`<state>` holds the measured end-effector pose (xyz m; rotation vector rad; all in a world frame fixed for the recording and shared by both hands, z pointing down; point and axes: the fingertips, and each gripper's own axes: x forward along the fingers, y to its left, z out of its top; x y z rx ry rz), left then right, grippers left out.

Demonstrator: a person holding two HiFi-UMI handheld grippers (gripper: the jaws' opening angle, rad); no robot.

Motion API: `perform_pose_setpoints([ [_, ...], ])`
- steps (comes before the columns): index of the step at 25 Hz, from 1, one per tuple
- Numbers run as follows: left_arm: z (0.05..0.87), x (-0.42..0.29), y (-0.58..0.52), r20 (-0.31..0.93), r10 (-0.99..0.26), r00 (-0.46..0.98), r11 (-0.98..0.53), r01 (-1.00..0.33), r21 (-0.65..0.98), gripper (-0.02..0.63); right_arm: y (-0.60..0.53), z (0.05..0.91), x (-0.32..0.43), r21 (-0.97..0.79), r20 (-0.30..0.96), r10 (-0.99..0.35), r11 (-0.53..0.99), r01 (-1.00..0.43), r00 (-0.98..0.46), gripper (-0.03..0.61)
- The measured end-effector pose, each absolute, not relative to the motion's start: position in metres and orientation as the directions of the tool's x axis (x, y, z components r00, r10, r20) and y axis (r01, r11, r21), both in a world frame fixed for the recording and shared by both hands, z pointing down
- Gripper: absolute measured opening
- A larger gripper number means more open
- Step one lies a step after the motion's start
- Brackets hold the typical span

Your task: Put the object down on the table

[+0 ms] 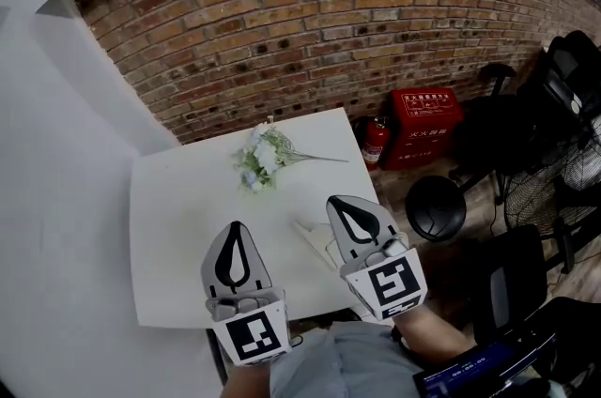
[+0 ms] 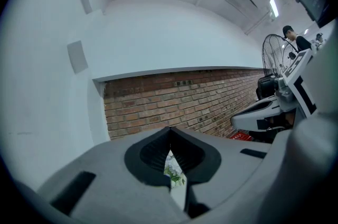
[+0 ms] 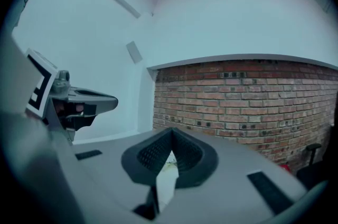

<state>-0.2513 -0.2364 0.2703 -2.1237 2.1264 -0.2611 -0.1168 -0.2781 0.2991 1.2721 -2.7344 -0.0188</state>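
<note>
A small bouquet of white flowers with green leaves lies on the white table, toward its far side. My left gripper hovers over the table's near part, jaws together and empty. My right gripper hangs over the table's near right corner, also shut with nothing in it. A pale flat object that I cannot identify lies just left of the right gripper. In the left gripper view the flowers show through the slit below the closed tips. The right gripper view shows its tips meeting.
A brick wall runs behind the table. Right of the table stand a red fire extinguisher, a red box, a black round stool, black office chairs and a floor fan.
</note>
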Motion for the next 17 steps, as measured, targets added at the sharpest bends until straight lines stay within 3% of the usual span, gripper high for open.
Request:
perform_pose_setpoints([
  [17,0.268,-0.238,-0.24,0.046,-0.999,-0.009,-0.002,-0.975,-0.224,0.009,-0.284,0.296,-0.107,0.051,0.107,-0.753,0.656,-0.753,-0.649,0.005],
])
